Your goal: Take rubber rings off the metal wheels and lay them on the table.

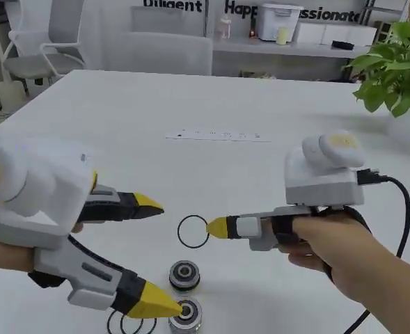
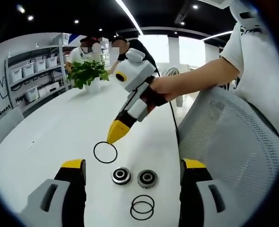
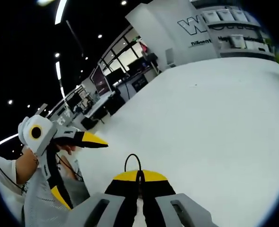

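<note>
Rubber ring: thin, light, floppy; your right tongs pinch its edge. Left tongs spread wide, empty.

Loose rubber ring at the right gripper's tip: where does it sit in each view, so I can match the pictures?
Head view: loose rubber ring, low centre, above the metal wheels.
Left gripper view: left of centre, beyond the wheels.
Right gripper view: a loop at bottom centre, rising from the shut jaws.
Shared landmark: the right gripper, its yellow tip touching the ring in every view.
</note>
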A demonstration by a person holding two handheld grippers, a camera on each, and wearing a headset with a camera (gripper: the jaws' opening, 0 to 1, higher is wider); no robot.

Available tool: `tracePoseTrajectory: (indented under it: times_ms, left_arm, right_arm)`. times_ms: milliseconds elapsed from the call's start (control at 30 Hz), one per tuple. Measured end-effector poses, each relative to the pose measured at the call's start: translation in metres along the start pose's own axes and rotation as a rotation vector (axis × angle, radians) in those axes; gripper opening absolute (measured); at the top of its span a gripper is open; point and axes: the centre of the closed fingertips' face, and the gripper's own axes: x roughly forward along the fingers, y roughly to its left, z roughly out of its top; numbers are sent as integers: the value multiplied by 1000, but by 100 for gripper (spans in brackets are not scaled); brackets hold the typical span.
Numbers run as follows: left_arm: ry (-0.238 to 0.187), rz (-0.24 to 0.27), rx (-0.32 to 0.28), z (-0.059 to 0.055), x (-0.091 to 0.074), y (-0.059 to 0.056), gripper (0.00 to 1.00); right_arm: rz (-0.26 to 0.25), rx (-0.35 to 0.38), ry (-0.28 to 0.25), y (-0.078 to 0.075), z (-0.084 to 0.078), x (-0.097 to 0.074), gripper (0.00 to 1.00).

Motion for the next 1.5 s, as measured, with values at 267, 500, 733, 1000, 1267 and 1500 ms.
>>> tracePoseTrajectory:
  times_ms: [267,500,733,1000,1267,1500]
  left_arm:
    - [-21,75,-22,-1,-36,7,88]
    - [-18,147,-71,-19,-60,6,89]
    - [-30,212,-131,-34,-74,6,89]
    - [-6,266,-194,-59,-85,1,89]
    - [10,277,-235,-72,-86,-10,89]
    - [20,285,-267,-83,-85,-16,89]
  right_arm:
    - [23,16,-39,4,9,-4,0]
    - [34,20,-65,9,16,-9,0]
    - [50,38,-106,15,24,-16,0]
    - [69,48,-133,22,31,-19,0]
    - [106,26,-132,37,33,-16,0]
    - [142,-3,-108,52,30,-10,0]
